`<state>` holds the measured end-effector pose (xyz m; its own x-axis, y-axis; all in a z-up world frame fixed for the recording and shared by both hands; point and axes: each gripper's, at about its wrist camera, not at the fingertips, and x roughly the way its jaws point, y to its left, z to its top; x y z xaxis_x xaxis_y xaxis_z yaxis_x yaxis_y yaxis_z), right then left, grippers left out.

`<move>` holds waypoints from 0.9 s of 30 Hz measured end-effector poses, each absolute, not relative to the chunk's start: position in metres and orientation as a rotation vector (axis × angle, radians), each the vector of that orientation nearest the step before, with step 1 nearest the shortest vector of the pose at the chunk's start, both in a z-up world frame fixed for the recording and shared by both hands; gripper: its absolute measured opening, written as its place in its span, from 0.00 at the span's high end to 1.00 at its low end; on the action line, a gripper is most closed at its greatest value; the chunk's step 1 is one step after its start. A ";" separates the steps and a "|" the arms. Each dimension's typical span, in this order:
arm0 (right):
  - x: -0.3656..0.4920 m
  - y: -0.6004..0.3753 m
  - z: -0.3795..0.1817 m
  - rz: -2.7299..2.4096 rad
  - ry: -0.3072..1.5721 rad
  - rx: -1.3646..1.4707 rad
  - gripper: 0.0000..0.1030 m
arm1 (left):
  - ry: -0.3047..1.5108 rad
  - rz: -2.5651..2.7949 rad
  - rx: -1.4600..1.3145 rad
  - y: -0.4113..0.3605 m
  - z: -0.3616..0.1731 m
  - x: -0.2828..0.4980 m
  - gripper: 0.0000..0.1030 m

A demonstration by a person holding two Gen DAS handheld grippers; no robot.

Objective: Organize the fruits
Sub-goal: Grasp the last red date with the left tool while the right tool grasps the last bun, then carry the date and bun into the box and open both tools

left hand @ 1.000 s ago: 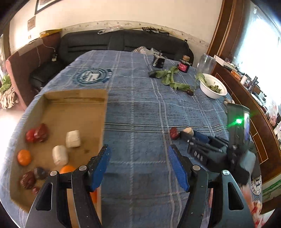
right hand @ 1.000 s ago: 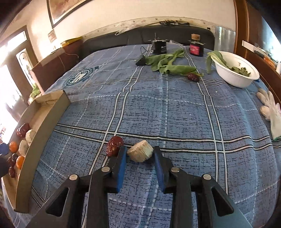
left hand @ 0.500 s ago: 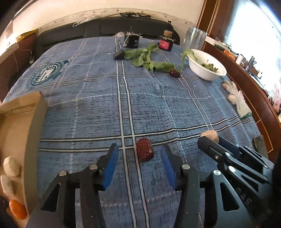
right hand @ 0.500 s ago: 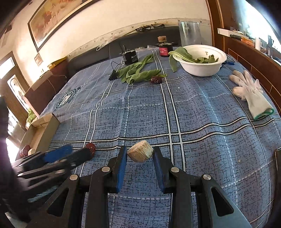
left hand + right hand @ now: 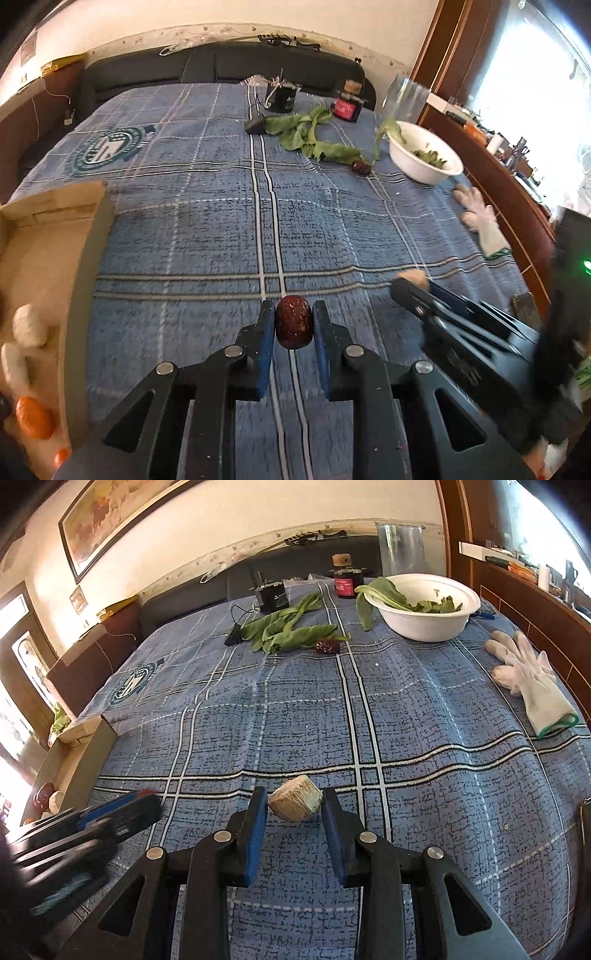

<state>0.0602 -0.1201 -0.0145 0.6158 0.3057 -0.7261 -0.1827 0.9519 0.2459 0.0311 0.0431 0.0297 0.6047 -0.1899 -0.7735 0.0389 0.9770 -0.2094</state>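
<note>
My left gripper point(image 5: 294, 325) is shut on a dark red date point(image 5: 293, 322) just above the blue plaid cloth. My right gripper point(image 5: 294, 805) is shut on a pale beige fruit chunk point(image 5: 295, 804) held above the cloth; it shows at the right of the left wrist view point(image 5: 415, 276). The cardboard box point(image 5: 88, 254) at the left holds white, orange and dark red fruits point(image 5: 31, 417). It shows in the right wrist view point(image 5: 83, 749) too. Another date point(image 5: 360, 168) lies by the greens, also seen in the right wrist view point(image 5: 327, 646).
A white bowl point(image 5: 424, 626) of greens stands at the back right, with loose green leaves point(image 5: 288, 631) beside it. White gloves point(image 5: 528, 679) lie at the right edge. A black box point(image 5: 272, 597), a dark jar point(image 5: 347, 581) and a glass point(image 5: 399, 550) stand at the far end.
My left gripper swung from the box to the date on the cloth and closed on it. My right gripper lifted the beige chunk and still holds it.
</note>
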 end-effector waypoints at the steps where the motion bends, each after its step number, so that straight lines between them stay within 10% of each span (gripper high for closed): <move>1: 0.061 -0.121 -0.015 0.287 0.861 0.164 0.69 | 0.907 -0.135 -0.182 0.046 0.034 0.023 0.81; 27: -0.067 -0.009 0.050 0.549 0.825 0.115 0.68 | 0.732 0.175 -0.382 0.246 0.079 -0.165 0.81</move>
